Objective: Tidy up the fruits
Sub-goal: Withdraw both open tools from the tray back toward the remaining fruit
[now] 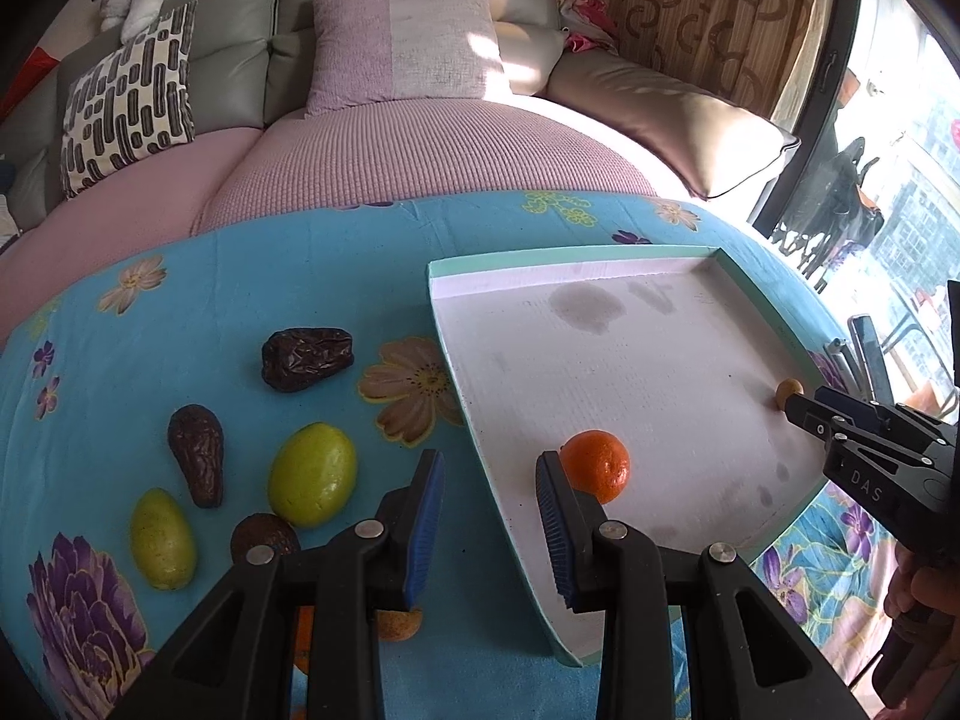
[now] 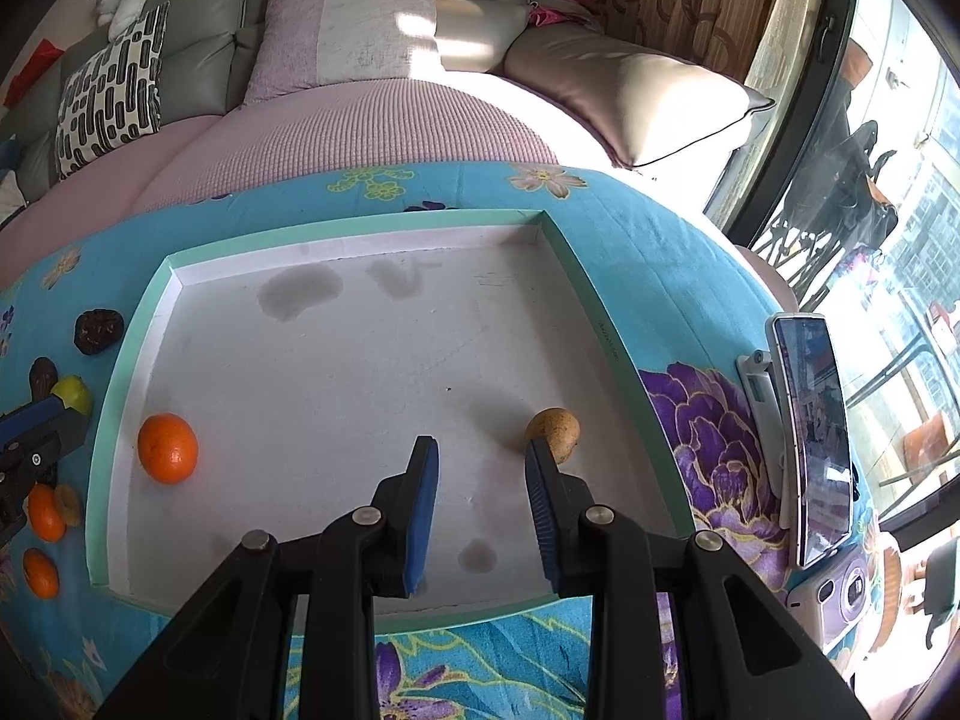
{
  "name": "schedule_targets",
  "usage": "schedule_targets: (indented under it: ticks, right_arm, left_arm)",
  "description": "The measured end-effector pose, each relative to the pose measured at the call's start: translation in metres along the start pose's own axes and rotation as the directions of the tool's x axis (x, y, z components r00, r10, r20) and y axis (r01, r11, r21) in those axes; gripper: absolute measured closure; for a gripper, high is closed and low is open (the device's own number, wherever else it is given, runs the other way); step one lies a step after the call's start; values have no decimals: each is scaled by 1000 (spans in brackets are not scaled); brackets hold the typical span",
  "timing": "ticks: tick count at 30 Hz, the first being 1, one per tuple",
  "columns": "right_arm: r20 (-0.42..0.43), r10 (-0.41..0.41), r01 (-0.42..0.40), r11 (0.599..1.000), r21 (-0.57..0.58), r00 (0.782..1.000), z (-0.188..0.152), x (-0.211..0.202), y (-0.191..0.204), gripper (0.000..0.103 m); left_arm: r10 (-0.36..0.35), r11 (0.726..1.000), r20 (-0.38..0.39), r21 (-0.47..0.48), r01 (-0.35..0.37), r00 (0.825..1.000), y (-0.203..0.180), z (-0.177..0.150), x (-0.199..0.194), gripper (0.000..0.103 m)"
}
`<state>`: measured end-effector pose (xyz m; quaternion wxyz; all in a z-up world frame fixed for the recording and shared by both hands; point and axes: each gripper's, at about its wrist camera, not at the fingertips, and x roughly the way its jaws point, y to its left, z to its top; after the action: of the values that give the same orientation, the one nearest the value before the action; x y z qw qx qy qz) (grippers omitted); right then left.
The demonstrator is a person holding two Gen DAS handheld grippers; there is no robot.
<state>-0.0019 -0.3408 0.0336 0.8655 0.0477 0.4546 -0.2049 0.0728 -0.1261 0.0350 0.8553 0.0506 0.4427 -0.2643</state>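
Both tongs are standing apart and holding nothing. The left tongs [image 1: 489, 531] are hovering over the tray's [image 1: 630, 360] near left edge, just beside the orange [image 1: 596, 465] lying inside. The right tongs [image 2: 480, 504] are sitting beside the small brown fruit [image 2: 553, 433] at the tray's right wall. Farther left, the green fruits [image 1: 312, 474] and dates [image 1: 307, 357] are waiting on the table [image 1: 240, 276]. The orange is probably light, firm and prone to rolling; grip across its widest middle.
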Motion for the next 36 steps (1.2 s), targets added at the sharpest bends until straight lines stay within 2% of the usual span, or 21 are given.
schedule_targets:
  ticks: [10, 11, 12, 13, 14, 15, 17, 22, 24, 29, 36]
  right_arm:
    - [-6, -4, 4, 1000, 6, 1000, 0, 3, 1, 72]
    - [-7, -4, 4, 1000, 6, 1000, 0, 4, 2, 66]
    - [-8, -3, 3, 1000, 7, 1000, -1, 4, 2, 51]
    - [-10, -2, 2, 1000, 7, 1000, -1, 5, 2, 40]
    - [-10, -1, 1, 1000, 9, 1000, -1, 6, 2, 27]
    - [-9, 2, -2, 1000, 9, 1000, -1, 6, 2, 25]
    - [-10, 6, -6, 1000, 15, 1000, -2, 8, 1, 24]
    - [-9, 0, 0, 1000, 26, 1000, -3, 9, -2, 18]
    - [4, 4, -5, 999, 35, 1000, -3, 8, -3, 7]
    - [50, 10, -12, 999, 41, 999, -2, 3, -2, 7]
    - [95, 40, -43, 999, 33, 995, 1, -2, 4, 7]
  left_arm:
    - [35, 999, -8, -39, -36, 999, 17, -1, 3, 68]
    - [40, 998, -11, -43, -40, 999, 18, -1, 3, 66]
    - [45, 998, -13, -46, -45, 999, 19, -1, 4, 57]
    - [54, 997, -14, -49, -55, 998, 20, -1, 5, 38]
    - [68, 996, -14, -52, -69, 998, 22, -1, 5, 29]
    - [82, 995, -9, -55, -82, 997, 23, -1, 5, 23]
    - [99, 993, -7, -61, -99, 995, 26, -1, 5, 22]
    - [148, 986, -12, -78, -149, 989, 35, -1, 7, 5]
    - [171, 981, -7, -90, -171, 985, 39, -1, 7, 0]
    - [218, 971, 2, -99, -217, 976, 45, -1, 4, 0]
    - [228, 970, 15, -94, -226, 973, 47, -1, 2, 0]
